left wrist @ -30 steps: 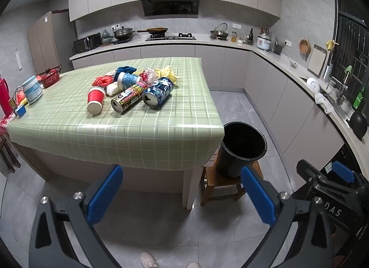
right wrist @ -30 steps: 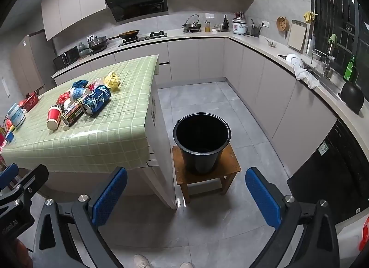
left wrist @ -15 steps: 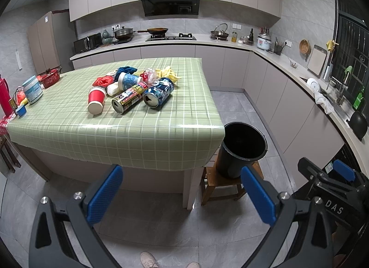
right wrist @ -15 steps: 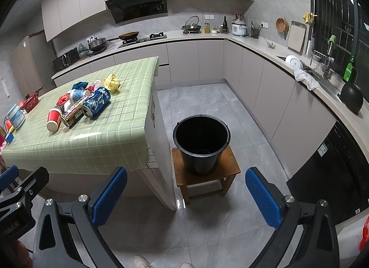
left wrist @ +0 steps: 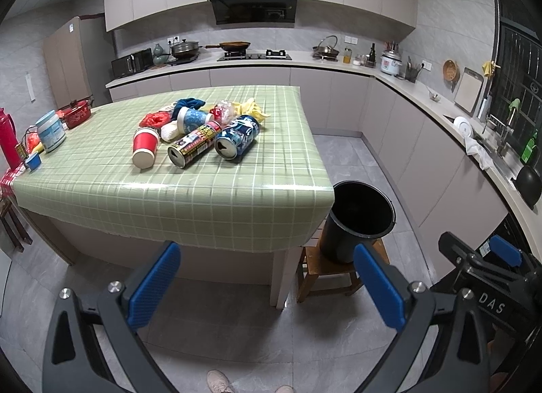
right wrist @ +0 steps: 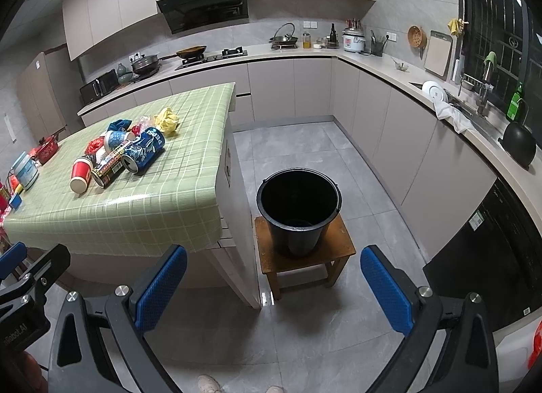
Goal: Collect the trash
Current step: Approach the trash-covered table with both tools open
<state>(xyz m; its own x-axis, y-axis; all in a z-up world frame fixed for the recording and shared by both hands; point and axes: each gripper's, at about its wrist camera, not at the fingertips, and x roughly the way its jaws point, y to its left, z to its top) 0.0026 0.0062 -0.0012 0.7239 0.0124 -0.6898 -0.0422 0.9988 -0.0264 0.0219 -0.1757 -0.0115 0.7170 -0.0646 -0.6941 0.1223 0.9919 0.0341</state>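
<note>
A heap of trash lies on the green checked table (left wrist: 189,196): a red paper cup (left wrist: 145,151) on its side, a yellow-black can (left wrist: 191,151), a blue can (left wrist: 237,140), a blue-white cup (left wrist: 193,119), red and yellow wrappers. The same heap shows in the right wrist view, with the blue can (right wrist: 144,151) nearest. An empty black bucket (right wrist: 298,210) stands on a small wooden stool (right wrist: 303,257) right of the table. My left gripper (left wrist: 266,281) hangs open, low in front of the table. My right gripper (right wrist: 274,286) is open, short of the stool.
A red thermos (left wrist: 8,142), a white tub (left wrist: 50,130) and a red pot (left wrist: 78,113) sit at the table's left end. Counters with a stove, sink and kettle (right wrist: 518,146) run along the back and right walls. Grey tiled floor lies between table and counters. A shoe (left wrist: 216,381) shows below.
Both grippers have edged slightly closer to the table and bucket; the view barely shifts. Nothing was picked up or let go.
</note>
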